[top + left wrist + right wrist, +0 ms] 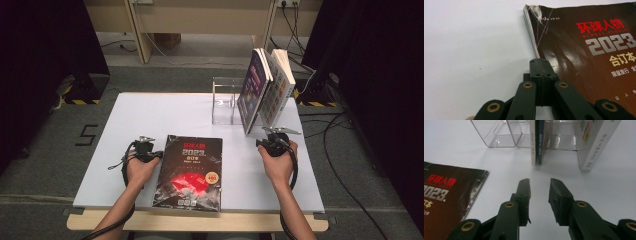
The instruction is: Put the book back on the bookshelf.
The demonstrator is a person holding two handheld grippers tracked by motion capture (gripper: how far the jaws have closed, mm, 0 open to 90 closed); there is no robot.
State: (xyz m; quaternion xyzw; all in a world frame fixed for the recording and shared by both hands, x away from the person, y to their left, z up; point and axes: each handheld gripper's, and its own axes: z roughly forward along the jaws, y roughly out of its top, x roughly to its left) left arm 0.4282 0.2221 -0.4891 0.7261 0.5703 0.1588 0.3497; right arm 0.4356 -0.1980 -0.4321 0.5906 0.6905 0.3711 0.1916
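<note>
On the white surface [150, 107]: dark magazine [189, 172] lying flat, not yet shelved; my left tool [541, 75] pressed together at its edge; right tool [539, 190] apart, empty; clear rack [223, 100] holds two books [265, 90].

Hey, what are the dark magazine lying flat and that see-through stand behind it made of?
The magazine looks like paper with a glossy coated cover: light glints off it and white creases run across its worn corner. The stand appears to be clear hard plastic, maybe acrylic: the table shows through its thin, shiny walls.
</note>
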